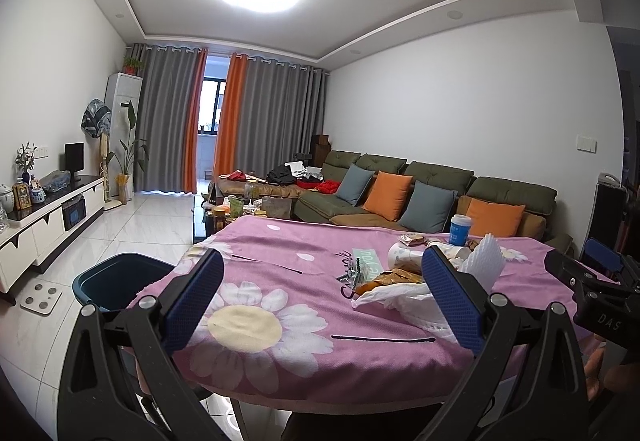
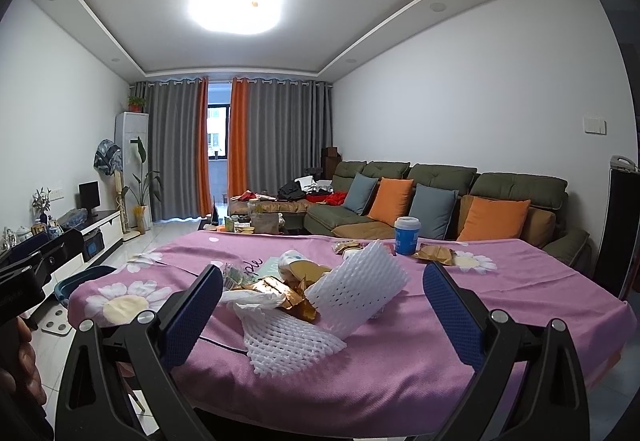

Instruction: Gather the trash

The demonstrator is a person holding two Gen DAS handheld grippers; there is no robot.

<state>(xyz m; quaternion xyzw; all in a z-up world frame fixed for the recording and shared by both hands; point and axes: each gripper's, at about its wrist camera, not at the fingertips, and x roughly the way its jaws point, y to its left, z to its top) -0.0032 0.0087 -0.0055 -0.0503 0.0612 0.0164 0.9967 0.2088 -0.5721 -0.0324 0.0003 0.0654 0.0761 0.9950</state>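
Note:
A heap of trash lies on the pink flowered tablecloth (image 2: 400, 361): white foam fruit nets (image 2: 352, 293), gold wrappers (image 2: 280, 291), a crumpled white bag (image 1: 400, 295) and a paper cup (image 2: 296, 265). A blue-and-white cup (image 2: 407, 237) stands upright at the far side beside more wrappers (image 2: 436, 253). My right gripper (image 2: 324, 313) is open just in front of the heap, with the nets between its finger lines. My left gripper (image 1: 322, 301) is open over the cloth, left of the heap (image 1: 404, 277). A dark blue bin (image 1: 116, 281) stands on the floor left of the table.
A green sofa (image 2: 440, 197) with orange and blue cushions runs along the right wall. Behind the table is a cluttered coffee table (image 1: 240, 205). A white TV cabinet (image 1: 48, 221) lines the left wall, and a white scale (image 1: 40, 299) lies on the tiled floor.

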